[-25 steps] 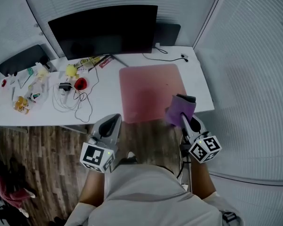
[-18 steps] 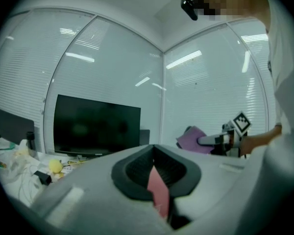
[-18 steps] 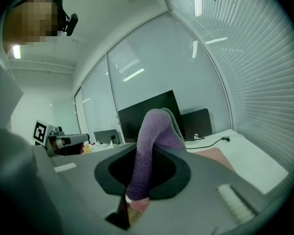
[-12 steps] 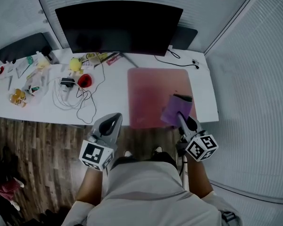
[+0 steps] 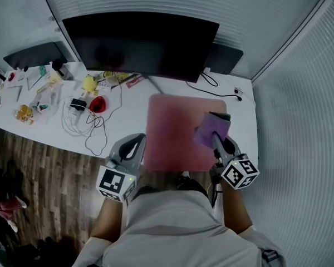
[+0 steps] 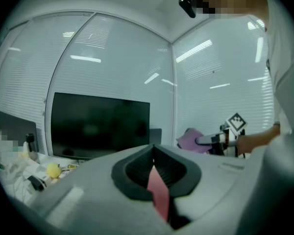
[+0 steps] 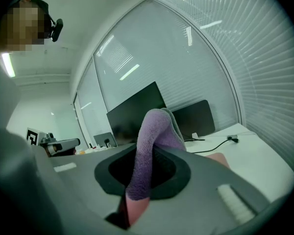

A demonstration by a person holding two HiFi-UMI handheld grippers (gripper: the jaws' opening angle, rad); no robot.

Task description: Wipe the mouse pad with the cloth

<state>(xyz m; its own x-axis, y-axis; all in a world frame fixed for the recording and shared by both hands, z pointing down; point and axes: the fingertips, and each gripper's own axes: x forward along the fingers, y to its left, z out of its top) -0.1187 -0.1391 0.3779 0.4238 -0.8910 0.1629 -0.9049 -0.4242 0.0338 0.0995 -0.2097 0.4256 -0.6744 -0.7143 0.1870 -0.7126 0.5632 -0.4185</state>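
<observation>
Since a second ago the right gripper (image 5: 216,140) and its cloth (image 5: 210,129) have come further in over the pad (image 5: 172,132): the cloth hung at the near right corner then, and now it sits over the right part, with the pad's near edge drawn back close to both grippers. My right jaws are clamped on the cloth; in the right gripper view it rises from between them as a folded purple hump and droops forward past the tips. The left gripper (image 5: 136,139) has its jaws together on nothing, and it hovers at the pad's near left corner, no longer out over the floor. I judge the step in hand to be laying the cloth down and starting the first stroke. To do that well I should tip the right gripper down until the loose fold lies flat on the pad, so that the cloth rubs the surface and not the jaw tips, and keep the clamp firm so the cloth does not slip out. Then I would pull long, overlapping strokes from the far edge toward me, working right to left. If the pad slides on the desk (image 5: 128,115), the left gripper is well placed to press its corner down. I cannot tell from these views whether the cloth already touches the pad or hangs just above it. The pad lies directly under and ahead of the right gripper, in front of the monitor (image 5: 139,43).
</observation>
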